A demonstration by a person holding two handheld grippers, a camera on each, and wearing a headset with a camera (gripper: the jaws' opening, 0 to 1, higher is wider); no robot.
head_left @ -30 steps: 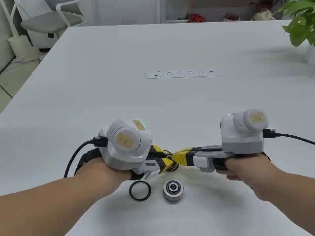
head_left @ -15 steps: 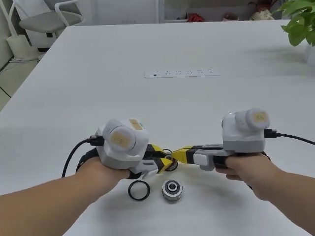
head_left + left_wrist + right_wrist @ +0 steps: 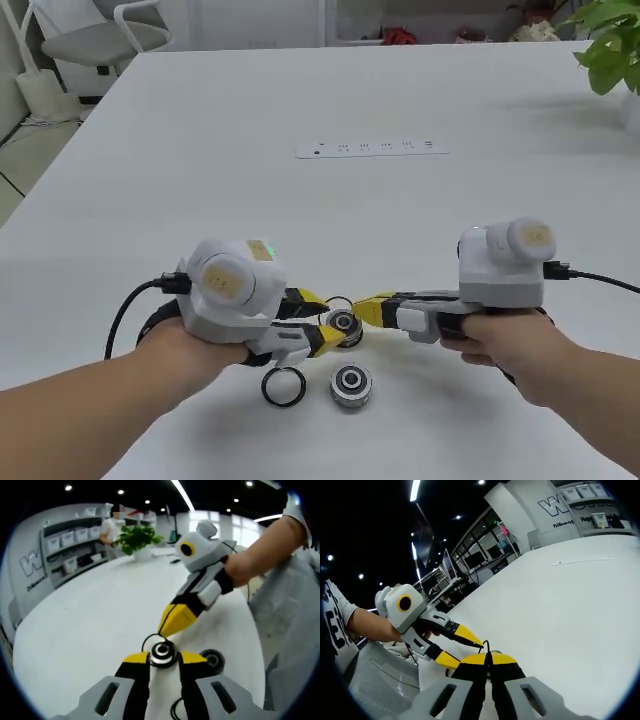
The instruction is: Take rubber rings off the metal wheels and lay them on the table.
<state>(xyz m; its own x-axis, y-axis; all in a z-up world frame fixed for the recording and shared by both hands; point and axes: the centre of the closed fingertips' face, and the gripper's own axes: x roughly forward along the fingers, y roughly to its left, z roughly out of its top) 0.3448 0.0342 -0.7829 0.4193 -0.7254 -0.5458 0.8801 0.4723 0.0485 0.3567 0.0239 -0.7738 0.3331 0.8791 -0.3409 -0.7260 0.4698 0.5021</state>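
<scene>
Your left gripper was clamped on the held wheel, which hung just beyond the lying wheel and slightly above it. Your right gripper pointed in from the right of the lying wheel, its jaws pressed together on the pinched ring. That thin black loop stood at the held wheel; whether any part still sat on the rim could not be told.

1 loose ring lay flat just left of the lying wheel, apart from it. Beyond the lying wheel the table ran bare and white to a power strip well away, then on to its far edge. Far right of the lying wheel stood a plant. Far left, past the table's corner, stood a chair.
</scene>
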